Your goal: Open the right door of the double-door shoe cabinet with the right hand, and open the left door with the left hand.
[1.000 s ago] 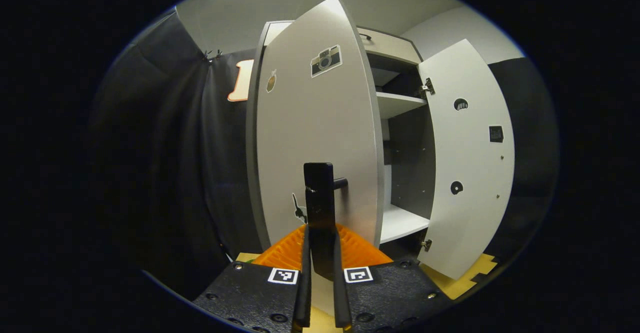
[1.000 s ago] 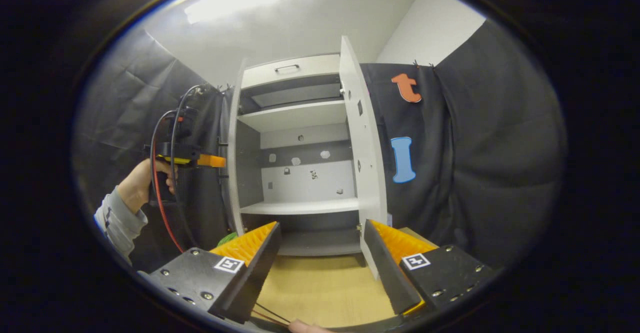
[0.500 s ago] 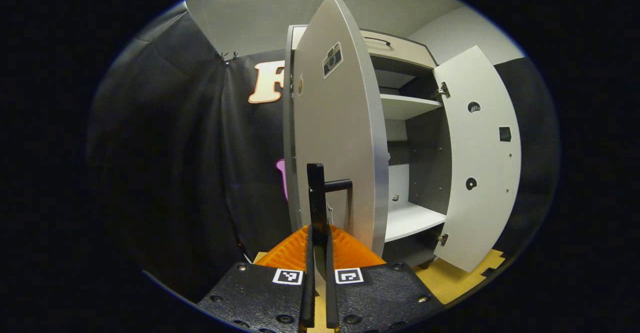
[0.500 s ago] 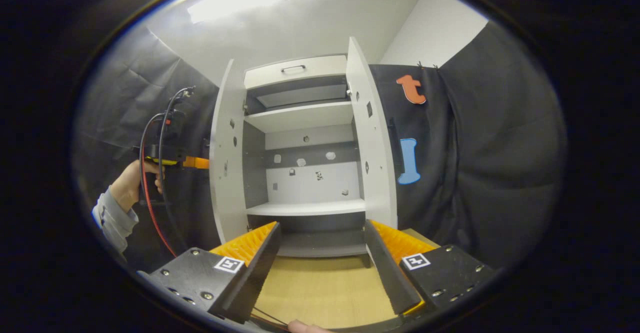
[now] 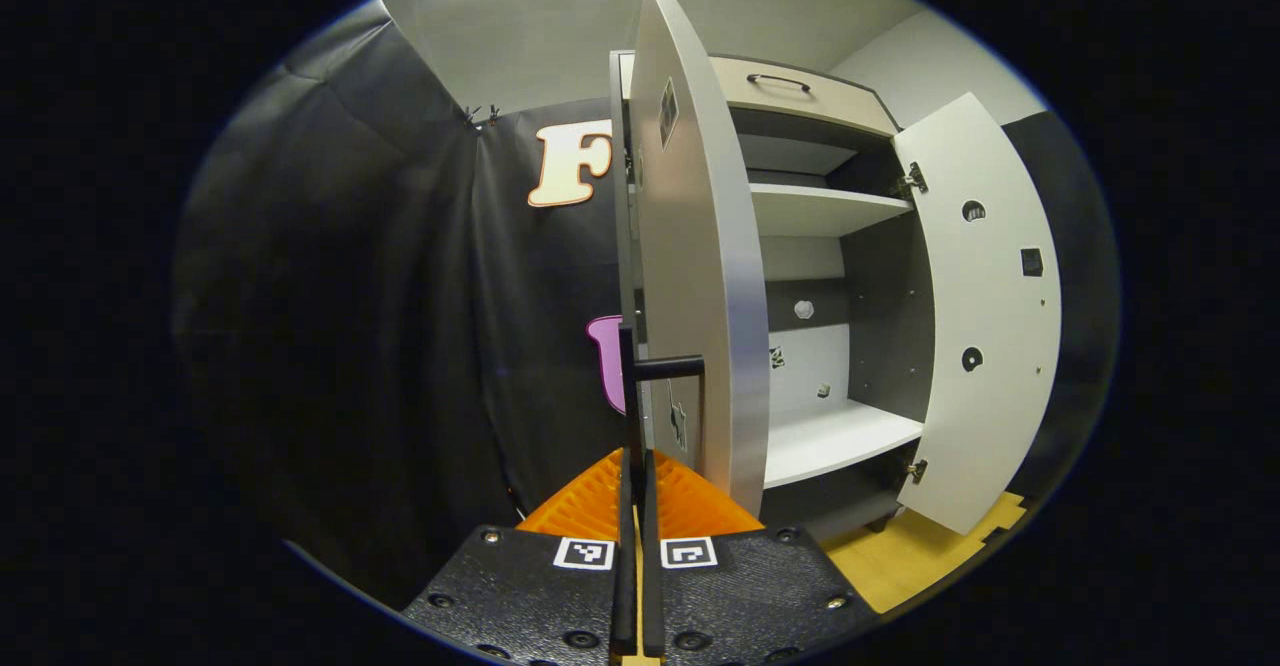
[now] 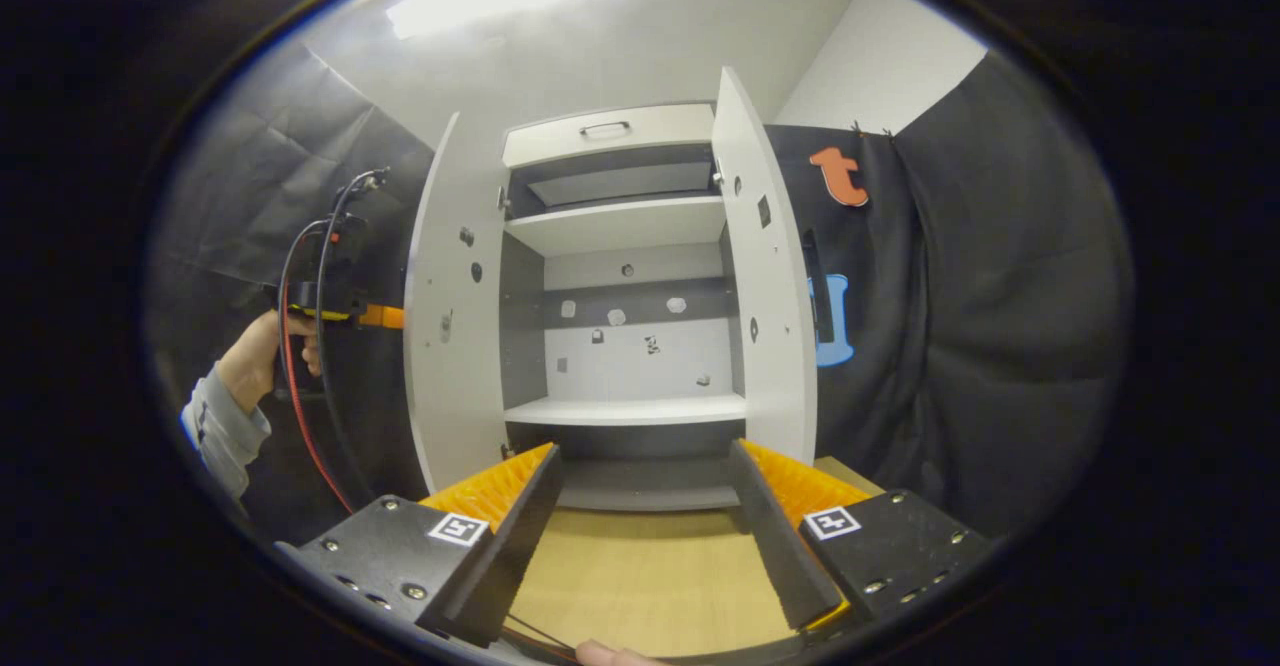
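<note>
The white shoe cabinet (image 6: 610, 131) stands with both doors swung out. In the left gripper view, my left gripper (image 5: 634, 491) is shut on the dark vertical handle (image 5: 628, 396) of the left door (image 5: 695, 276), which I see almost edge-on. The right door (image 5: 985, 316) hangs wide open farther off. In the right gripper view, my right gripper (image 6: 645, 506) is open and holds nothing, well back from the cabinet and facing its inside. There the left door (image 6: 450, 316) and the right door (image 6: 765, 286) frame the shelves, and the left gripper (image 6: 385, 317) reaches behind the left door.
A hand and grey sleeve (image 6: 235, 386) hold the left gripper, with red and black cables (image 6: 300, 406) hanging from it. White shelves (image 6: 625, 411) sit inside the cabinet, a drawer (image 5: 800, 96) on top. Black cloth walls close in on both sides. Wooden floor (image 6: 650, 576) lies in front.
The left door has swung farther open, pulled by my left gripper on its handle. The right gripper has stayed open and nearly still.
</note>
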Motion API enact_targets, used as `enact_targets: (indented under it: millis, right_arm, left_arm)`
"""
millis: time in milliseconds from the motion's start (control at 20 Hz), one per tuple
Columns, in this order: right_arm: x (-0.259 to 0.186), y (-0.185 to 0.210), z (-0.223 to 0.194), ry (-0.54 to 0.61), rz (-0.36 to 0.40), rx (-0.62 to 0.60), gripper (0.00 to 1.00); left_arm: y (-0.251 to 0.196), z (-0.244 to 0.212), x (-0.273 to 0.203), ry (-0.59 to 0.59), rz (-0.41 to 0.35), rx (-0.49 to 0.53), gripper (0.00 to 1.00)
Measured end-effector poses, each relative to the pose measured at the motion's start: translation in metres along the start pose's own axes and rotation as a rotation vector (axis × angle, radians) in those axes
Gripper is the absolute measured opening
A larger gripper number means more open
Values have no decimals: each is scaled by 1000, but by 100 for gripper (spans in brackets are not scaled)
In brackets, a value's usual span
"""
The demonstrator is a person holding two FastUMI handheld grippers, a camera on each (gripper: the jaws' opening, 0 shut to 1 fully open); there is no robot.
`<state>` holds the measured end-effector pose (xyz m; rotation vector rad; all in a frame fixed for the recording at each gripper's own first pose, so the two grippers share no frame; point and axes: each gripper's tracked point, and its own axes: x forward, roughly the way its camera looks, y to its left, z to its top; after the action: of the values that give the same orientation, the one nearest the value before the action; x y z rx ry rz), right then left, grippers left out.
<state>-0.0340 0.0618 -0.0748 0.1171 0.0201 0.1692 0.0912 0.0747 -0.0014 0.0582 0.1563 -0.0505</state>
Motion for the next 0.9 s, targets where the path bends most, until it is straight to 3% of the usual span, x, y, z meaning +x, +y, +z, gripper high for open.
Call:
enact_targets:
  millis: [900]
  right_arm:
    - [5, 1, -11, 25, -11, 5, 99]
  left_arm:
    - [13, -16, -2, 21, -2, -21, 1]
